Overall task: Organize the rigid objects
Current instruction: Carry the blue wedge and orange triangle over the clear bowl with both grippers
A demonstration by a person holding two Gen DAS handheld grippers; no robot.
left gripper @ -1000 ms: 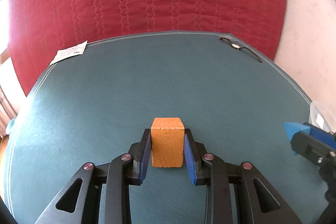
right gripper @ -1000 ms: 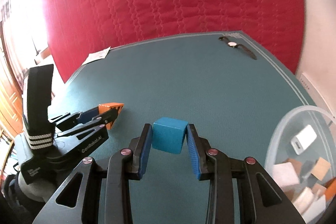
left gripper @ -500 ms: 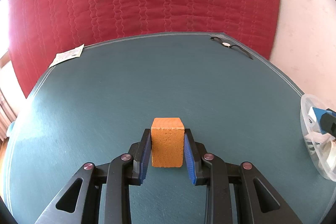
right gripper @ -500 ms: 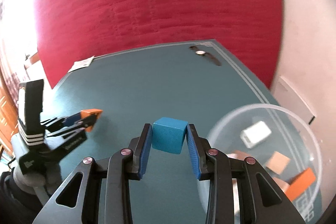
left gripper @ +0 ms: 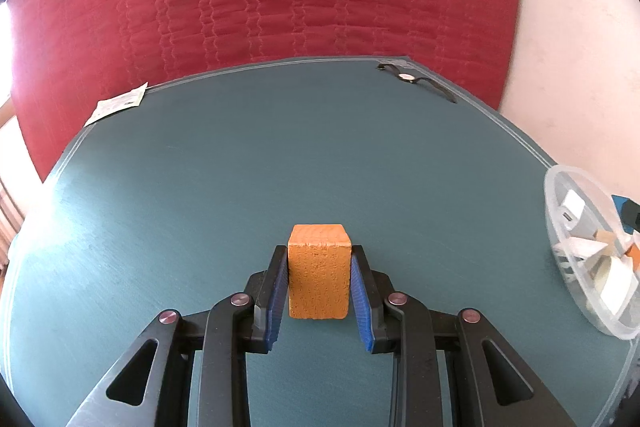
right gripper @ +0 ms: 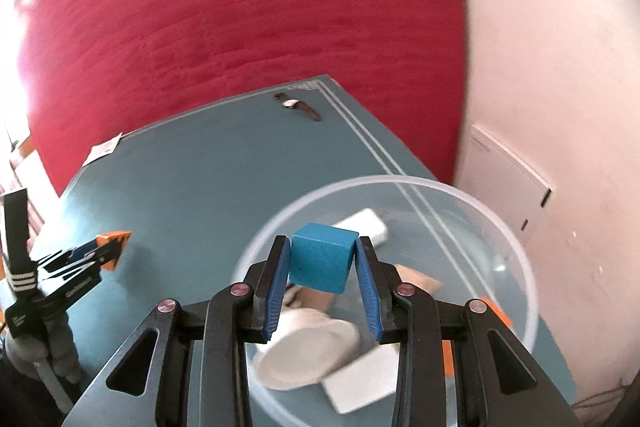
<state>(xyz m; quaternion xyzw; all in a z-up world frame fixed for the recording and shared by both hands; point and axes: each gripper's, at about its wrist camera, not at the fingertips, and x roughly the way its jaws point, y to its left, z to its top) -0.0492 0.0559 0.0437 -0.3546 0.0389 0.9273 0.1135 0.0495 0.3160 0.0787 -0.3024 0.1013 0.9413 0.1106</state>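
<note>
Right wrist view: right gripper (right gripper: 323,269) clamps blue cube (right gripper: 322,262) directly above clear bowl (right gripper: 516,227), drop is straight down; left gripper (left gripper: 319,277) grips orange block (left gripper: 319,271) over table, bowl to its right.

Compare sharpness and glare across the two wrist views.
Left wrist: sharp, orange block and wristwatch crisp; window glare whitens the left edge. Right wrist: motion blur smears the clear bowl and its contents; blue block stays sharp; glare upper left.
</note>
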